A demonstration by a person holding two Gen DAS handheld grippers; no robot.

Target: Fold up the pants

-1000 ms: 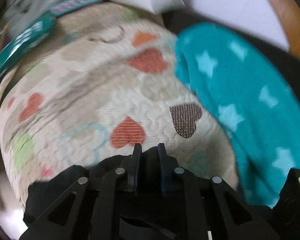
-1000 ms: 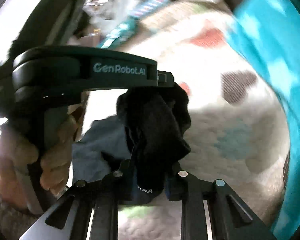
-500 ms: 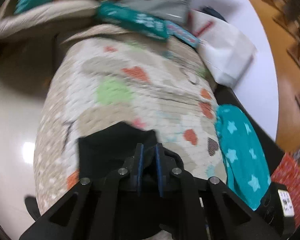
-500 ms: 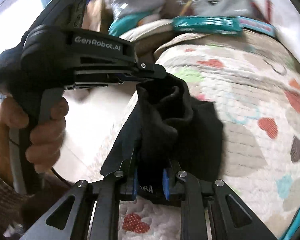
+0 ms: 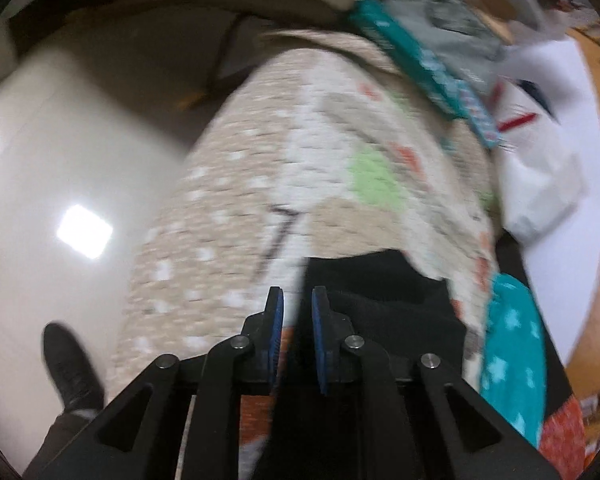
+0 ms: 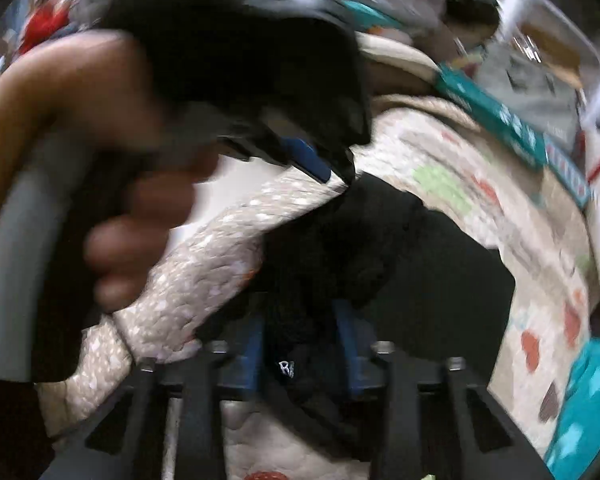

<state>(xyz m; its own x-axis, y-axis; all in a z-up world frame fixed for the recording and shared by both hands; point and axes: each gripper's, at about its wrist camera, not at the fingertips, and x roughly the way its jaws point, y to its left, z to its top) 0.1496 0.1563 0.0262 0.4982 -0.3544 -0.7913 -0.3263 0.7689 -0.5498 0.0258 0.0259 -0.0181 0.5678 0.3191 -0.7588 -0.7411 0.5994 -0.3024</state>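
Far left of the left tongs (image 5: pixel 296 300), glossy pale floor (image 5: pixel 60 160) with a bright rectangle of reflected light, plus a dark shoe (image 5: pixel 70 364) low at the edge. Ahead of and under both tongs, a quilted beige surface (image 5: pixel 236 216) patterned with hearts and a green patch, blurred by motion. Left tongs nearly together, blue pads showing a narrow slit with quilt visible through it, nothing pinched there as far as can be seen. Just right of those tips, the black pants (image 5: pixel 384 292) lying bunched on the quilt. Further right, a teal star-print fabric (image 5: pixel 512 364) at the surface's edge, a teal patterned strip (image 5: pixel 416 60) at the far end, a white plastic bag (image 5: pixel 540 184) and a wood-toned floor beyond. From the right wrist, a hand (image 6: pixel 112 168) gripping the left tool's grey handle fills the left side. Right tongs (image 6: pixel 304 320) opening, blue pads standing apart with a dark fold of pants (image 6: pixel 380 256) between them; too blurred to tell whether the cloth touches the pads. Right of these tongs, heart-print quilt (image 6: pixel 540 280), then clutter and teal cloth at the edge.
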